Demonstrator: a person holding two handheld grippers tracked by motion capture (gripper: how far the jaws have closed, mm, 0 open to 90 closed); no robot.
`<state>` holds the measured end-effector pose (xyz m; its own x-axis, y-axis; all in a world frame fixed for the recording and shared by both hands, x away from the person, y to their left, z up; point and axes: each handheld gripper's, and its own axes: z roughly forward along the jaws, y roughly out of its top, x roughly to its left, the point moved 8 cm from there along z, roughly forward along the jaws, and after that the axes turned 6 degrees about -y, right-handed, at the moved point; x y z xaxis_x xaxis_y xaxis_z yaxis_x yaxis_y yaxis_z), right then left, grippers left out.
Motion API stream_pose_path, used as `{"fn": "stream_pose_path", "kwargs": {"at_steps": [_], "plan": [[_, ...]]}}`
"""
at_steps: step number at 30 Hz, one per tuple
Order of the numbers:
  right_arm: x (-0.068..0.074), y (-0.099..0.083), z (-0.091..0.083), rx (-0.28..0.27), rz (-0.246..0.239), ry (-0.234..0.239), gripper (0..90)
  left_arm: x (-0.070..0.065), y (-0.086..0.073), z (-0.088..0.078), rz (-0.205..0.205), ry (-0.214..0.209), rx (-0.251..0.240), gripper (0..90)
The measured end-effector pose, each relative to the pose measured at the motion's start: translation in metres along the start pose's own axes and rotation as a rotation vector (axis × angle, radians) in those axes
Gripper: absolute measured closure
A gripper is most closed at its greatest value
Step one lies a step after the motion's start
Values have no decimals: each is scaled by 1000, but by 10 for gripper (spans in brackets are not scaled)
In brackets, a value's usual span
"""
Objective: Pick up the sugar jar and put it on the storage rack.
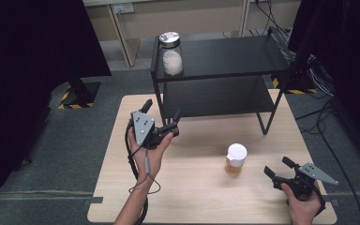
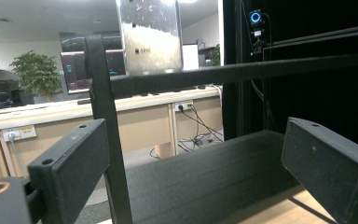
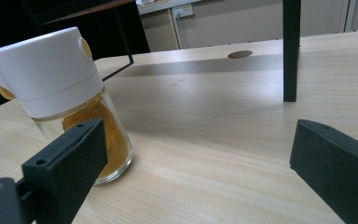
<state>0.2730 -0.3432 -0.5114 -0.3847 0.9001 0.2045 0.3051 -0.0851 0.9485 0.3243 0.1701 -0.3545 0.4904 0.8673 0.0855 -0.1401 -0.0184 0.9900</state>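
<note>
I hold a gripper in each hand over a pale wooden table (image 1: pixel 192 197). My left hand (image 1: pixel 151 149) is raised palm-up near the table's left side, and the left gripper (image 1: pixel 161 114) points forward toward a black two-tier shelf (image 1: pixel 225 58), jaws spread apart with nothing between them. My right hand (image 1: pixel 302 204) rests low at the table's near right corner, with the right gripper (image 1: pixel 276 167) aimed left, jaws also wide apart and empty. A small glass spice jar (image 1: pixel 236 160) with a white cap and orange powder stands upright on the table between my hands, nearer the right gripper but not touching it. From above, a glass jar with a metal lid (image 1: pixel 171 54) stands on the shelf's top tier at its left corner. The left gripper view looks up at that jar (image 2: pixel 151 35) past the shelf's black frame (image 2: pixel 105 121). The right gripper view shows the spice jar (image 3: pixel 65 93) just beyond the left jaw.
</note>
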Motion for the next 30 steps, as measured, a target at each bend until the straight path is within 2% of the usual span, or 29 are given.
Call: {"fn": "stream_pose_path", "kwargs": {"at_steps": [17, 30], "plan": [[0, 0, 0, 1, -1, 1, 43, -10, -46, -18, -12, -45, 63, 67], [0, 0, 0, 0, -2, 0, 43, -18, -90, -28, -53, -64, 134, 66]]}}
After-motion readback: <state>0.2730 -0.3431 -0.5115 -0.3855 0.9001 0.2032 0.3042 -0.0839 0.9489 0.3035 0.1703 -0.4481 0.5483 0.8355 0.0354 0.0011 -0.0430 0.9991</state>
